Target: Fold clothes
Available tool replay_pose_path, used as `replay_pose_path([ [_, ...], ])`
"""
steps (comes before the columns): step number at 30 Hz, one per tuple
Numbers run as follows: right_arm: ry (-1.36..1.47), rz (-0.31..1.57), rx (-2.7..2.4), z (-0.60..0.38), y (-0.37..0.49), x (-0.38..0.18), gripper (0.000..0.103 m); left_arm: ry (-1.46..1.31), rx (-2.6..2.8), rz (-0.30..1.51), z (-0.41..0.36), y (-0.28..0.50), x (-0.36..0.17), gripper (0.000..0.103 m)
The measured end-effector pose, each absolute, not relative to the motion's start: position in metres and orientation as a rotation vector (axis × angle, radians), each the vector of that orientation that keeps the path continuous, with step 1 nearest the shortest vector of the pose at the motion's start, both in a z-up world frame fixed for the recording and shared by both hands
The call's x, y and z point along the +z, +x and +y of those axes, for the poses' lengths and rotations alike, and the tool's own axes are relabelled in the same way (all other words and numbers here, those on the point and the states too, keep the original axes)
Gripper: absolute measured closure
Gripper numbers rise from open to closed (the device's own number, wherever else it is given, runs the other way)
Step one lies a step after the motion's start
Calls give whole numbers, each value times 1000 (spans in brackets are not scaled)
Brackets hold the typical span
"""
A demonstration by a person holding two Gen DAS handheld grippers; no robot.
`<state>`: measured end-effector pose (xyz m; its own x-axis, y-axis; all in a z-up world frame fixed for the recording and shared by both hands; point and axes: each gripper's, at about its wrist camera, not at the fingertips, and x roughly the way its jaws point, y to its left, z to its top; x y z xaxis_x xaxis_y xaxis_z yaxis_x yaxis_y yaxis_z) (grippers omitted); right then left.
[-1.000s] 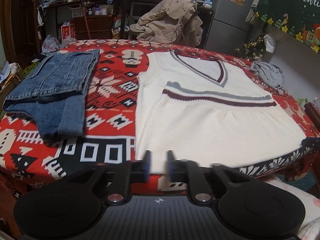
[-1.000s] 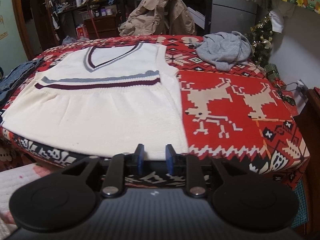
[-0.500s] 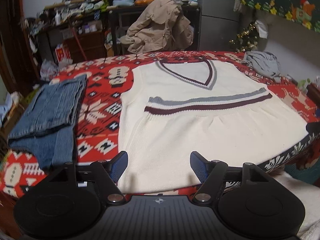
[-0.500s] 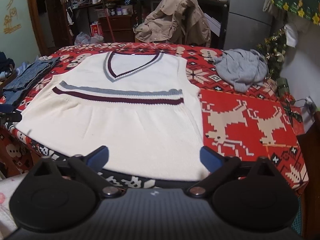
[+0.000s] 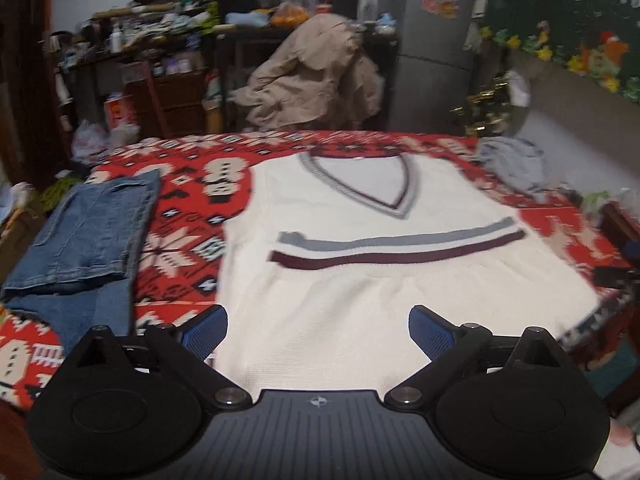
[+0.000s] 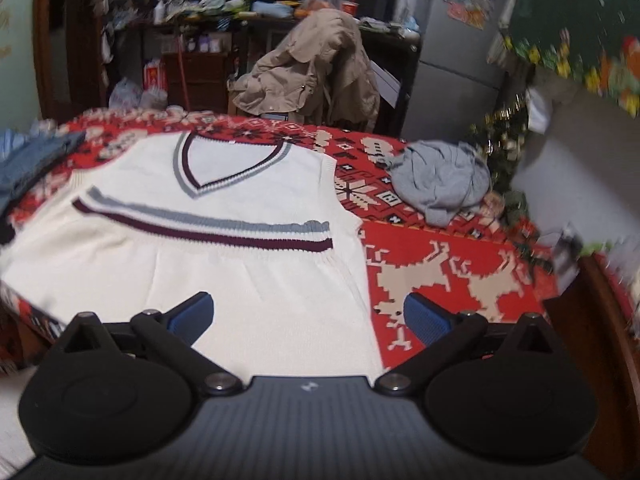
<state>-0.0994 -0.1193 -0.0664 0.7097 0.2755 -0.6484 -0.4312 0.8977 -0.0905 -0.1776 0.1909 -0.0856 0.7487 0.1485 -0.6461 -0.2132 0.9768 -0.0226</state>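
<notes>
Left wrist view: left gripper [image 5: 318,330] opening, fingers [image 5: 204,326] spread with nothing between them, cream vest [image 5: 384,272] flat beyond, folded jeans [image 5: 92,236] past the left finger; right wrist view: right gripper [image 6: 308,320] wide, empty, the vest's right edge between its fingers, grey garment [image 6: 440,182] beyond the right one.

— What sort of place was it?
— A cluttered home: behind the table in its red Christmas cloth [image 5: 188,204], a beige jacket [image 6: 312,76] draped a chair, beside a grey fridge [image 6: 452,40] and crowded shelves [image 5: 160,16].
</notes>
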Motion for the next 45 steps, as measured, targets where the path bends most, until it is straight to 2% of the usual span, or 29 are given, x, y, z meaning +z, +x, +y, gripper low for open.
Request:
replay_pose_path([
  [9,-213,774,382,-120,-72,-69,1,58,207,739,184,-156,-83,6],
  [11,-189,790,386,-121,-67,-72,1,12,206,729,191,-149,-83,6],
  [17,-126,806,380,-123,-50,-79,1,-208,184,786,222,-117,-92,31],
  [19,-113,817,381,-123,-42,-83,1,-249,171,820,232,-104,-99,52],
  [23,-53,832,390,-128,-25,-90,4,-301,146,862,251,-85,-111,61],
  [30,-84,830,399,-120,8,-102,14,-270,100,905,268,-61,-126,65],
  [33,-111,841,393,-115,25,-109,20,-221,75,932,265,-54,-130,75],
  [35,-122,859,390,-112,36,-115,37,-195,59,926,263,-55,-130,75],
  [37,-125,878,395,-109,46,-121,43,-188,39,926,263,-56,-129,77],
  [41,-134,879,435,-100,57,-130,42,-186,31,928,266,-57,-131,78],
  [44,-164,867,439,-93,62,-136,41,-151,67,920,262,-57,-130,87],
  [45,-160,867,443,-92,63,-136,42,-138,80,918,259,-57,-129,94],
])
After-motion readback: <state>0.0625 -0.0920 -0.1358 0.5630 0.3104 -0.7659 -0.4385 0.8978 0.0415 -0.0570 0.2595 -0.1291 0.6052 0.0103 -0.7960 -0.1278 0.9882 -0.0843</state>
